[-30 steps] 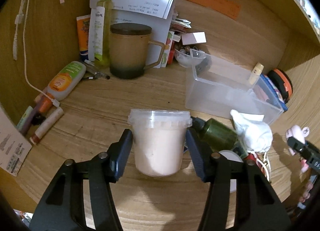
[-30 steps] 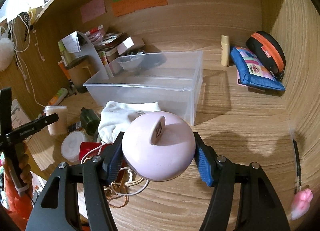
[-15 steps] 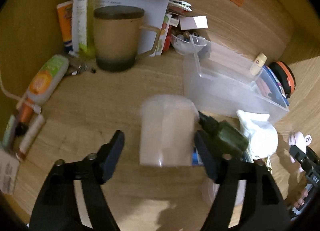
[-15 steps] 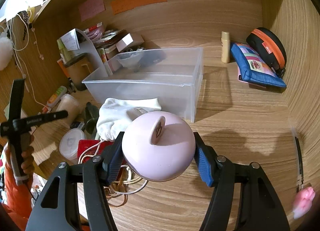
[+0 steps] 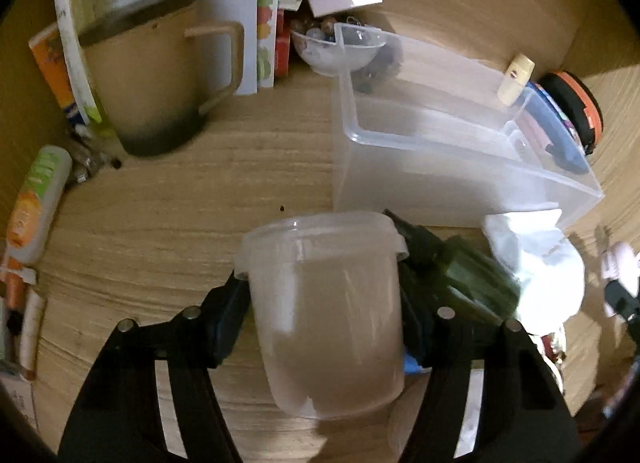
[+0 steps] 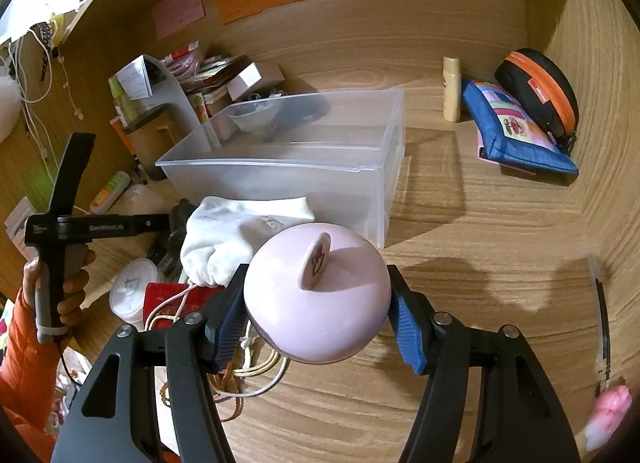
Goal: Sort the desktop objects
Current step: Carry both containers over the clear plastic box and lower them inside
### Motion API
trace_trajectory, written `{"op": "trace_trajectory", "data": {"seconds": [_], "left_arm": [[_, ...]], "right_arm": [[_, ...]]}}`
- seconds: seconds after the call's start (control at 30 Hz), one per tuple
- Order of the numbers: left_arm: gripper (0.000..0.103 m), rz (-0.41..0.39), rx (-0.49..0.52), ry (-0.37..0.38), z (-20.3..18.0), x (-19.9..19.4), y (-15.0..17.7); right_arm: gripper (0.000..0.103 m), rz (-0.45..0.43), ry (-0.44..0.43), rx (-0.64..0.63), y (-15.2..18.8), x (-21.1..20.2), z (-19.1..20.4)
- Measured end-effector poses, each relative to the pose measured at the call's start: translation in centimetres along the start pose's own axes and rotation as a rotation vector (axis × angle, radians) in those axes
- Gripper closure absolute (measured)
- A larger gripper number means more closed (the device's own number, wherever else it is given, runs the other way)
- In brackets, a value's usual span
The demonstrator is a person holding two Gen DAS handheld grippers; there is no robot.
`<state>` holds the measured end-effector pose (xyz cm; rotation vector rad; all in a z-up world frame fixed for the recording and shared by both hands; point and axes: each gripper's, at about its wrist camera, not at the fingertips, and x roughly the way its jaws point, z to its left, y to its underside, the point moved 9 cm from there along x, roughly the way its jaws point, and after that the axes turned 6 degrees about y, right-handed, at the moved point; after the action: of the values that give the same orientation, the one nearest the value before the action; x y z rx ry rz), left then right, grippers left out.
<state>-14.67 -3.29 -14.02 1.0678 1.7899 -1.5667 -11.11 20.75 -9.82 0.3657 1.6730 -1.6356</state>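
My left gripper (image 5: 322,313) is shut on a clear lidded plastic tub (image 5: 326,315) and holds it above the desk, near the front left corner of the clear plastic bin (image 5: 460,167). My right gripper (image 6: 316,313) is shut on a round pink object (image 6: 316,299) with a small tab on top, held above the desk in front of the bin (image 6: 288,171). The left gripper's body (image 6: 96,227) shows at the left of the right wrist view.
A dark green bottle (image 5: 468,279) and a white cloth pouch (image 5: 536,259) lie by the bin. A brown mug (image 5: 148,87), tubes (image 5: 36,199) and papers stand left. A blue pouch (image 6: 516,131) and black-orange case (image 6: 540,95) sit back right. A red card and cords (image 6: 176,299) lie near.
My left gripper closed on the tub, lifted it and moved forward toward the bin. My right gripper has stayed almost still with the pink object.
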Motion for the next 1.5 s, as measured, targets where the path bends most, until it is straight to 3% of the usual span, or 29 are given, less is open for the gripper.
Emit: {"op": "trace_trajectory", "data": {"seconds": [0.17, 0.23, 0.53, 0.97, 1.17, 1.5], "left_arm": [[0.039, -0.096, 0.012, -0.065, 0.3, -2.2, -0.6], [0.045, -0.119, 0.008, -0.053, 0.2, -3.2, -0.8], [0.045, -0.214, -0.016, -0.040, 0.3, -7.3, -2.2], [0.045, -0.323, 0.073, -0.025, -2.2, -10.4, -9.6], [0.045, -0.287, 0.124, 0.001, -4.2, -8.2, -12.9], [0.045, -0.136, 0.213, 0.014, -7.4, 0.1, -15.3]], "right_arm": [[0.043, -0.018, 0.003, -0.022, -1.0, -0.2, 0.1], [0.043, -0.026, -0.007, -0.025, -1.6, -0.4, 0.3], [0.043, -0.068, -0.054, -0.050, -5.1, -0.9, 1.4], [0.043, -0.095, -0.072, -0.067, -11.5, 0.5, 1.5], [0.043, -0.029, -0.061, -0.086, -13.2, 4.0, 1.1], [0.043, 0.086, -0.036, -0.148, -13.3, 9.9, 0.4]]}}
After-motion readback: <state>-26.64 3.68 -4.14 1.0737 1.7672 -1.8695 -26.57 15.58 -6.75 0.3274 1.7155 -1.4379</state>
